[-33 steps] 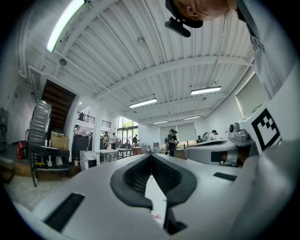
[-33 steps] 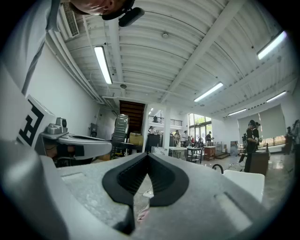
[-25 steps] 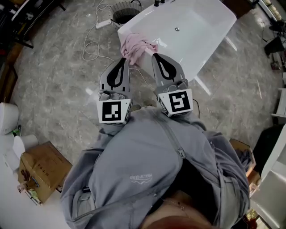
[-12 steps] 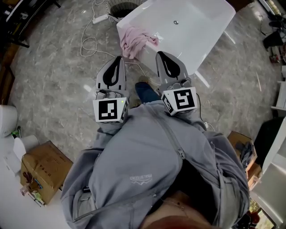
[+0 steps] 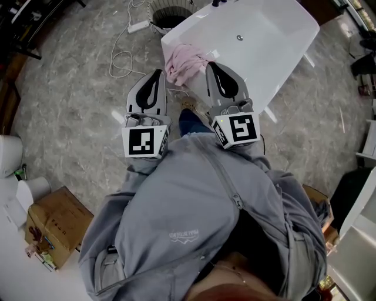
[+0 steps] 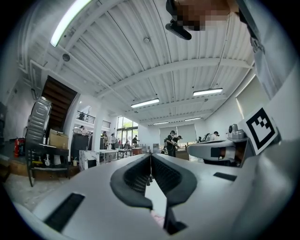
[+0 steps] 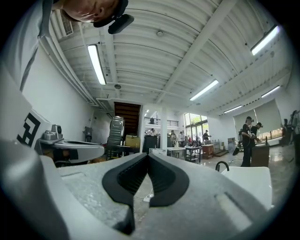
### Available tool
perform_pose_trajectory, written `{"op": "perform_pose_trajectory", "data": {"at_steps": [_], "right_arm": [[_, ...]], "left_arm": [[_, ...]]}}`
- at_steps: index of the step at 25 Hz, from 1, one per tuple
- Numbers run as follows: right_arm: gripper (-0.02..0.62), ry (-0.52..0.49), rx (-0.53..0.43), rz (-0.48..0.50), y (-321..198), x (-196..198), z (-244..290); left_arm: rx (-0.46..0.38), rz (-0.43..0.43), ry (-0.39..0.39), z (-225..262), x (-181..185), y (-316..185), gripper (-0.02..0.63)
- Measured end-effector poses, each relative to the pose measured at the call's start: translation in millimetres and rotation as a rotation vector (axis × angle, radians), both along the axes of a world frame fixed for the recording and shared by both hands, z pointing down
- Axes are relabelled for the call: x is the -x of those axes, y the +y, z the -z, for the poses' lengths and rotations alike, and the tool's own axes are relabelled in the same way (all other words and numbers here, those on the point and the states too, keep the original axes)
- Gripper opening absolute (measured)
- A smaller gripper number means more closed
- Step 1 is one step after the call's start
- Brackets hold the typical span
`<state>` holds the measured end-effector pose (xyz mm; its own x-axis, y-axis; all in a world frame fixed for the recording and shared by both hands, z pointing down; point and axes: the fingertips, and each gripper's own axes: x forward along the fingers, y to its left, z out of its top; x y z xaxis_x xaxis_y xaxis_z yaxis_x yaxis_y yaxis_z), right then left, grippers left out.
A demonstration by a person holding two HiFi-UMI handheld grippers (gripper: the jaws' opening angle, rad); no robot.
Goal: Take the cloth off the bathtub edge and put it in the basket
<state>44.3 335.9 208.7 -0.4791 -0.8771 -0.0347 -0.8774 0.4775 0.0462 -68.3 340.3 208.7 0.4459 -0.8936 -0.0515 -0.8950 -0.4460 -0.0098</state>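
A crumpled pink cloth (image 5: 183, 63) hangs over the near left corner of the white bathtub (image 5: 276, 35). The basket (image 5: 170, 9), round with a dark inside, stands on the floor beyond that corner. My left gripper (image 5: 158, 73) is shut and empty, with its tip just left of the cloth and short of it. My right gripper (image 5: 210, 66) is also shut and empty, its tip beside the cloth's right side at the tub's edge. In the left gripper view the left gripper (image 6: 150, 157) has its pads together. In the right gripper view the right gripper (image 7: 148, 155) does too, with the tub (image 7: 248, 180) at the right.
A white power strip (image 5: 139, 26) with a looping cable lies on the marble floor left of the basket. A cardboard box (image 5: 56, 220) sits at the lower left. The person's leg and shoe (image 5: 189, 120) show between the grippers. Tables and people stand far off in the hall.
The person has stepped toward the tub and a leg now shows between the grippers. Both grippers have come closer to the cloth, still shut. The cloth has not moved.
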Motion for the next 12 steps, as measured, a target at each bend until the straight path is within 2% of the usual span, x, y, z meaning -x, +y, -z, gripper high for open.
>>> {"op": "perform_pose_trajectory", "data": {"at_steps": [12], "right_arm": [[0.005,0.009,0.024,0.010,-171,-7,-1]], "left_arm": [[-0.009,-0.021,-0.006,11,-13,-164,0.006]]}}
